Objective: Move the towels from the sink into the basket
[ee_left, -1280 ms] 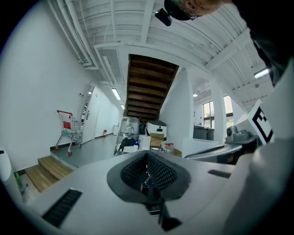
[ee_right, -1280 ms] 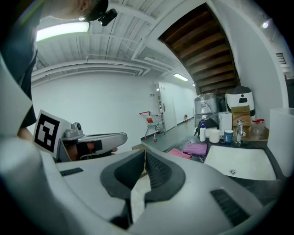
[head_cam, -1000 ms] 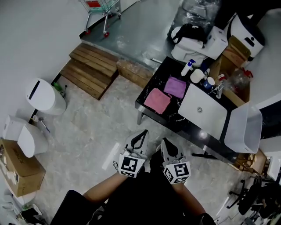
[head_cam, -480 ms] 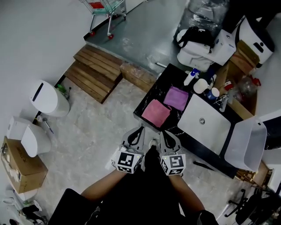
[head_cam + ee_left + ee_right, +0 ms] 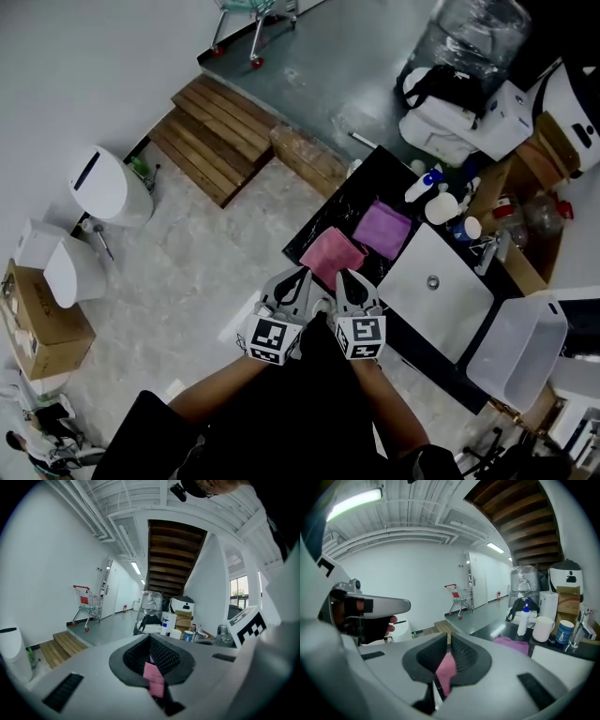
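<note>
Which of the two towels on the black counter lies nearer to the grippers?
The pink towel, just ahead of the right gripper. The purple towel lies beyond it, toward the spray bottle.

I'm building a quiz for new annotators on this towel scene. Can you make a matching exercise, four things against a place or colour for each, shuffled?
Things:
1. pink towel
2. purple towel
3. sink
4. basket

Descriptions:
A. translucent, on the sink's far side from the towels
B. white, with no towel in it
C. on the black counter, at its near edge
D. on the counter, nearer the spray bottle

Pairs: 1-C, 2-D, 3-B, 4-A
</note>
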Motion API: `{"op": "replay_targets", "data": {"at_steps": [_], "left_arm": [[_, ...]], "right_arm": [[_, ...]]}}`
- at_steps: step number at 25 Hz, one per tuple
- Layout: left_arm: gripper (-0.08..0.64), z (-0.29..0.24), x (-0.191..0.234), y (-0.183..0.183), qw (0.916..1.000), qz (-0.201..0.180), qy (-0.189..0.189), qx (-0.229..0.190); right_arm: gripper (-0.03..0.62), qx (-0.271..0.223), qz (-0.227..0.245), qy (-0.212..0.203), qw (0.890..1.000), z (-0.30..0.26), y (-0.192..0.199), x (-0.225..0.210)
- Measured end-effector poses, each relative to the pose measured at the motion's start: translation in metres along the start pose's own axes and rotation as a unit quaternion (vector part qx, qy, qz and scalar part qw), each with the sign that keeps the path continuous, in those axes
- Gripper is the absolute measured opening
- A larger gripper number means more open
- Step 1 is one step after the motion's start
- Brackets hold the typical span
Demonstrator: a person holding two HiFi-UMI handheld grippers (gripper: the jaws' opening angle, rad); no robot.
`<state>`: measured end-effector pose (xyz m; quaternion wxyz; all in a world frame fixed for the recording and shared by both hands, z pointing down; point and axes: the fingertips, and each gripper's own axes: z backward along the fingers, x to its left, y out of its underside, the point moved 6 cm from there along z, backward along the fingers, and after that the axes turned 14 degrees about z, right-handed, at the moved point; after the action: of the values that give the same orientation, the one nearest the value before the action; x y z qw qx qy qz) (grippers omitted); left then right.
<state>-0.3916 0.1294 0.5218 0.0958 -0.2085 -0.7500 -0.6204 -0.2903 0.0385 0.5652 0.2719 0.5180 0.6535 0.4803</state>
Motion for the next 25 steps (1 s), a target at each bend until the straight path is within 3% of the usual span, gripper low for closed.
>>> {"op": "replay_targets", "data": {"at_steps": [2, 4, 5, 8, 12, 25], "left_arm": [[0.009, -0.008, 0.002, -0.004, 0.9999, 0.007, -0.008, -0.004], [0.009, -0.012, 0.004, -0.003, 0.9998, 0.012, -0.017, -0.005], [0.009, -0.014, 0.005, -0.002, 0.9997, 0.014, -0.022, -0.004], [0.009, -0.019, 0.009, 0.0, 0.9994, 0.018, -0.03, 0.001], [0.009, -0.024, 0.017, -0.001, 0.9989, 0.022, -0.042, 0.003], [0.009, -0.039, 0.03, 0.005, 0.9967, 0.036, -0.072, 0.006]], "right_arm": [[0.027, 0.014, 0.003, -0.007, 1.0, -0.015, 0.006, -0.007], [0.131, 0.031, 0.004, -0.018, 0.999, -0.028, 0.016, -0.012], [0.152, 0.04, 0.003, -0.025, 0.999, -0.034, 0.021, -0.014], [0.162, 0.062, 0.006, -0.041, 0.997, -0.051, 0.034, -0.018], [0.238, 0.096, 0.004, -0.054, 0.994, -0.075, 0.052, -0.019], [0.293, 0.184, 0.047, -0.108, 0.976, -0.122, 0.096, -0.007]]}}
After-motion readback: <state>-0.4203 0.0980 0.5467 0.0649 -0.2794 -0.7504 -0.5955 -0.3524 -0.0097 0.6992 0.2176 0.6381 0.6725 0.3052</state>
